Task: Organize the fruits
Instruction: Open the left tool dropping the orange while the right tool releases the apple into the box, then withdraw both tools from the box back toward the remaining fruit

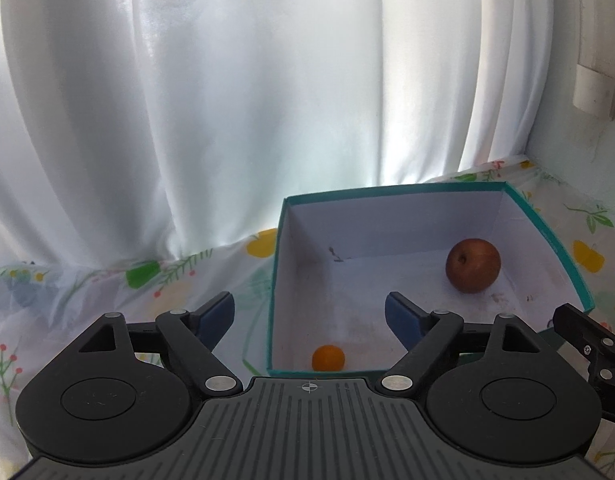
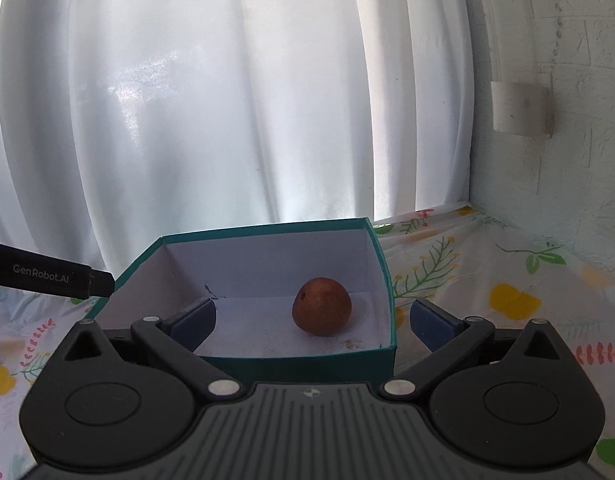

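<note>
Left gripper [image 1: 309, 316] wide open, empty, above box [image 1: 547, 236] holding orange [image 1: 328, 358] and brown fruit [image 1: 472, 265]; right gripper [image 2: 312, 318] also wide, empty, facing same fruit; both look placed, no others in view.

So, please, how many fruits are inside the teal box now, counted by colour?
Orange fruit: 1, small, near the front wall of the teal box.
Brown-red fruit: 1, larger, towards the right side of the box floor.
Total: 2 fruits in the box. No other real fruit shows in either view; the yellow shapes on the tablecloth are only prints.
</note>
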Tool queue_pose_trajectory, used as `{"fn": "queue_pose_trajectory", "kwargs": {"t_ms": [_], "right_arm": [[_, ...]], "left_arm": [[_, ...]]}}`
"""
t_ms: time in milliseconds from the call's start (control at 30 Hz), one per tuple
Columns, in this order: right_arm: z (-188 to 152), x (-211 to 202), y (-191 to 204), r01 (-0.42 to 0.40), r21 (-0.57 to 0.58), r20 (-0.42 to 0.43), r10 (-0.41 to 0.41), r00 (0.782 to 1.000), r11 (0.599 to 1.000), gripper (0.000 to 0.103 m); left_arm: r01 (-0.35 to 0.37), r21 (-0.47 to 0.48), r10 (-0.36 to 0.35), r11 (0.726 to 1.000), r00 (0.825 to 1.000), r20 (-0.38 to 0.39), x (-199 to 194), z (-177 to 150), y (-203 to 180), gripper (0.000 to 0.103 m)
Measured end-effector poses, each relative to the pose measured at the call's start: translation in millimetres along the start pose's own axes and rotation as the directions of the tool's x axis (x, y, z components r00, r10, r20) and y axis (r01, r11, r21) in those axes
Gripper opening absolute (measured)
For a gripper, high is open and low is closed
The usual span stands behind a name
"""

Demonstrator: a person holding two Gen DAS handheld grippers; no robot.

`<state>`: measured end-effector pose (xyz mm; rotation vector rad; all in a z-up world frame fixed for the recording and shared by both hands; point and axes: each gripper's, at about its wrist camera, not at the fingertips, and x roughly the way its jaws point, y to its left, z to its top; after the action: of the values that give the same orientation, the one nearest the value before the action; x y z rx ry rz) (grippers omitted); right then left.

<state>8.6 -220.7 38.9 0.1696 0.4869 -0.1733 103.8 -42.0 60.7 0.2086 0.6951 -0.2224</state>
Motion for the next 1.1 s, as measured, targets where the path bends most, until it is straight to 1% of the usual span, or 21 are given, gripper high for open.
{"fn": "queue_pose_trajectory", "kwargs": {"t_ms": [133,233,400,533,767,1100], "right_arm": [[-4.8,-16.4,1.9,0.032,0.000,-0.009,-0.032,0.999,0.999,0.103],[-9.5,-24.9,5.1,0.027,0.013,-0.034,-0.027,0.999,1.000,0.103],[-14.8,-43.0,13.4,0.028,-0.017,-0.030,-0.028,0.999,0.999,0.103],[-18.2,-52.6,14.2,0.021,-0.019,-0.040,-0.022,0.999,1.000,0.103],[-28.7,-69.4,21.0,0.010,-0.057,-0.046,-0.012,0.999,0.998,0.103],[-39.2,-87.7,17.0,0.011,-0.058,-0.041,-0.014,0.999,0.998,0.103]], "left_arm": [[-0.006,-0.014,0.007,1.000,1.000,0.013,-17.8,-8.7,5.7,0.089],[-0.009,-0.030,0.009,1.000,1.000,0.013,-29.5,-17.6,9.9,0.090],[-0.005,-0.036,0.005,0.999,1.000,-0.001,-43.3,-32.5,11.9,0.090],[-0.009,-0.034,0.009,0.999,1.000,-0.002,-54.3,-41.9,13.1,0.090],[-0.017,-0.038,0.016,0.999,1.000,-0.015,-68.6,-55.4,16.9,0.090],[-0.014,-0.031,0.013,0.999,0.999,-0.032,-76.1,-74.1,12.4,0.090]]}}
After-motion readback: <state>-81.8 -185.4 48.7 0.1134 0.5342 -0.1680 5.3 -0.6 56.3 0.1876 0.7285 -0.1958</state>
